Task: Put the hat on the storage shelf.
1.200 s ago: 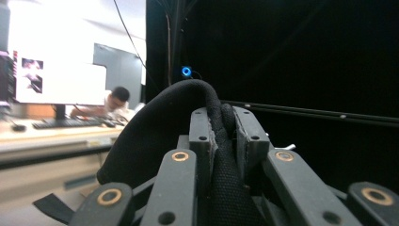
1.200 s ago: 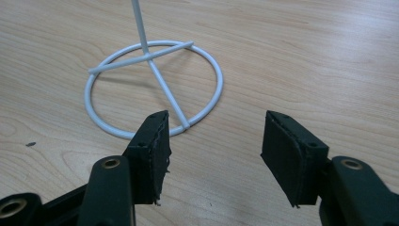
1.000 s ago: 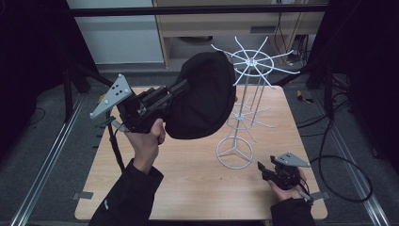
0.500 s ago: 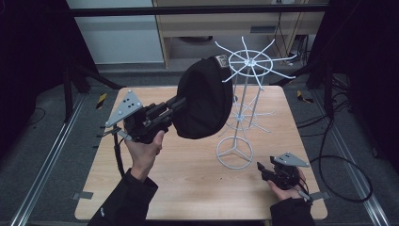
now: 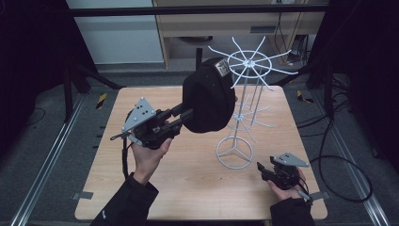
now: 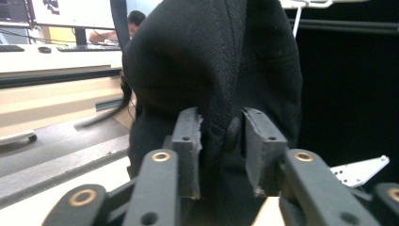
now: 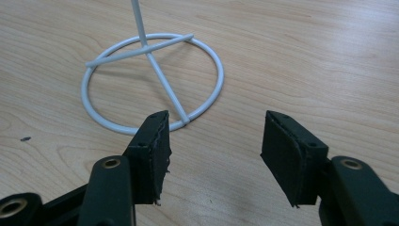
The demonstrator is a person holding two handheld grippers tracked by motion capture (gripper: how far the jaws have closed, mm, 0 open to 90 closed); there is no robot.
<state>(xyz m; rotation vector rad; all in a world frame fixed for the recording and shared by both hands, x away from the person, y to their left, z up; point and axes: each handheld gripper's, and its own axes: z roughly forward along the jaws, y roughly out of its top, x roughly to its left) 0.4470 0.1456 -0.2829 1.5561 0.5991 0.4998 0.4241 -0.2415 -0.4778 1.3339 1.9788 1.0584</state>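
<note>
Hanging the black cap (image 5: 209, 101) on the white wire rack (image 5: 249, 63) is the job in hand here, and it looks almost done. The cap is up in the air, off the bench (image 5: 188, 193), right beside the top wheel of the rack. Its top edge touches one of the thin white arms that stick out there. I cannot tell if the cap is truly hooked on that arm or just leaning on it.

The left gripper (image 5: 188, 117) reaches out level to the cap from the side. Its jaws have just been opening. In the left gripper view, a fold of the cap (image 6: 211, 70) with a small round button sits between the two jaws. They stand a little apart, and the pads look loose on the cloth, not pinching it hard. So the letting go seems to have begun.

The right gripper (image 5: 261, 169) rests low on the bench, near the round foot of the rack (image 7: 150, 80), not touching it. Its jaws are wide apart, with nothing between them, just bare wood.

What is left, I think: open the left jaws more, pull that gripper back, and see if the cap hangs by itself. If it is not hooked well, it may slip and fall to the bench.
</note>
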